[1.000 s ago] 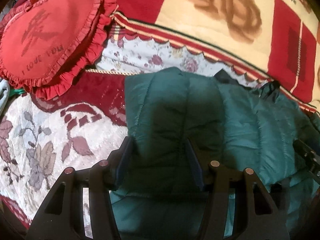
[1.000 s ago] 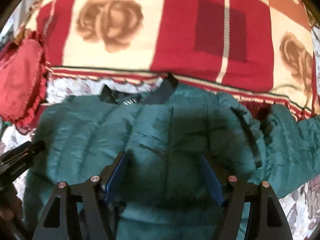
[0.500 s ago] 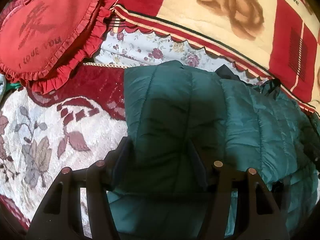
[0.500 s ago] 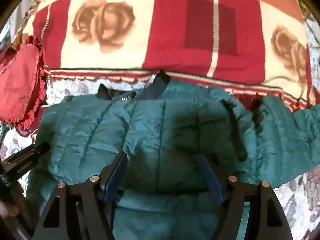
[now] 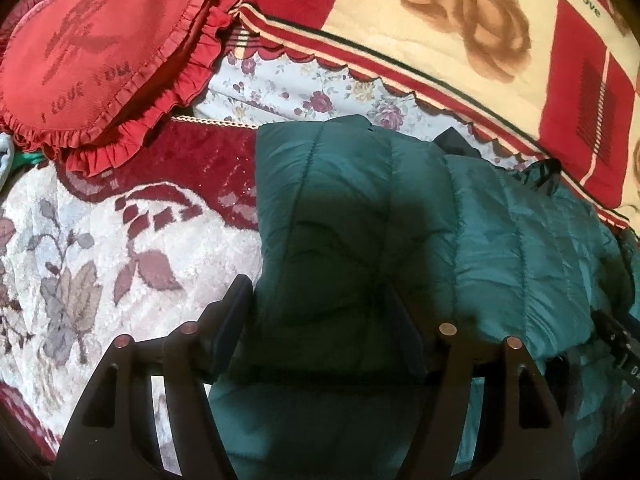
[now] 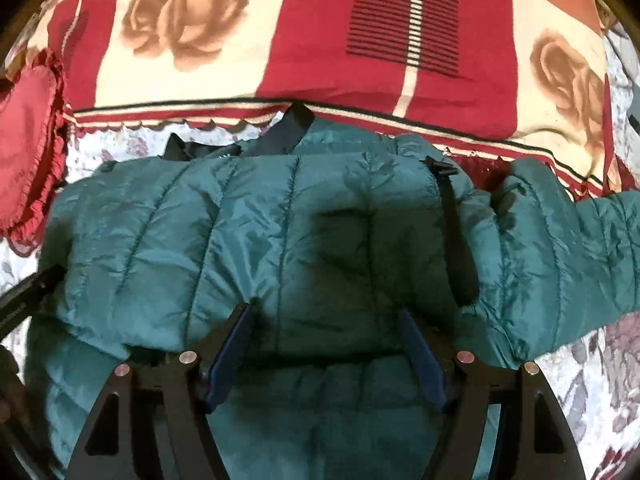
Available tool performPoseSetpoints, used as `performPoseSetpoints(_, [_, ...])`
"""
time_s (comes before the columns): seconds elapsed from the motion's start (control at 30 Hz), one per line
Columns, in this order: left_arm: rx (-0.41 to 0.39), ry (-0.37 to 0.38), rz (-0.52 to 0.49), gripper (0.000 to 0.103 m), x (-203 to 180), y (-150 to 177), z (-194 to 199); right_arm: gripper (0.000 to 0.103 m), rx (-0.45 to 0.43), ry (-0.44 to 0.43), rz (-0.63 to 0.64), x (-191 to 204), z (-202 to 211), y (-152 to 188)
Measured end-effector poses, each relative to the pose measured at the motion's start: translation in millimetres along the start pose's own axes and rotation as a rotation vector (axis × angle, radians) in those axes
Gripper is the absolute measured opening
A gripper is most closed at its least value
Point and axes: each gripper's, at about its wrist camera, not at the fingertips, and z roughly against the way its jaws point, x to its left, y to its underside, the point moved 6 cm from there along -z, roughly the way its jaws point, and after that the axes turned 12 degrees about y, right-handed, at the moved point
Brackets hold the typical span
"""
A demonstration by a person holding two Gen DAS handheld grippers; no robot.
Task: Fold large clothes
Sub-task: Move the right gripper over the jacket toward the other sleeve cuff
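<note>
Teal quilted puffer jacket (image 6: 256,240) spread on a bed, folded over on itself along its near part, with a dark collar (image 6: 288,132) at the far edge and a black strap (image 6: 456,240) lying across its right shoulder area. One sleeve (image 6: 568,248) reaching out to the right over the bedcover. Seen from the left wrist view as a straight folded left edge of jacket (image 5: 360,220) resting on the patterned cover.

Left tool (image 5: 320,300) spread wide, hovering over the folded edge of the jacket with teal fabric showing between the fingers; whether the fingers (image 5: 234,312) touch the fabric, cannot tell. Right tool (image 6: 324,320) likewise spread wide above the middle of the jacket, blue-padded fingers (image 6: 228,356) on either side of a puffed panel, gripping nothing. Part of the left tool visible at the left rim of the right wrist view, beside the jacket's edge.

Underneath, a cream and maroon floral bedcover (image 5: 100,260). Beyond the jacket, a pale flowered sheet (image 5: 304,92), then a red and cream blanket (image 6: 280,32) with brown rose prints. To the far left, a red heart-shaped frilled cushion (image 5: 92,52) lettered "I love you", well apart from the jacket.
</note>
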Motion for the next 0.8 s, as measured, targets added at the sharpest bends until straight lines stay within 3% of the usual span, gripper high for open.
performPoseSetpoints(0.43, [-0.071, 0.067, -0.046, 0.068, -37, 18, 51, 0.073, -0.044, -0.058, -0.011, -10, 42, 24])
performPoseSetpoints(0.8, [-0.066, 0.097, -0.078, 0.068, -62, 43, 65, 0.079, -0.082, -0.058, -0.006, -24, 65, 38])
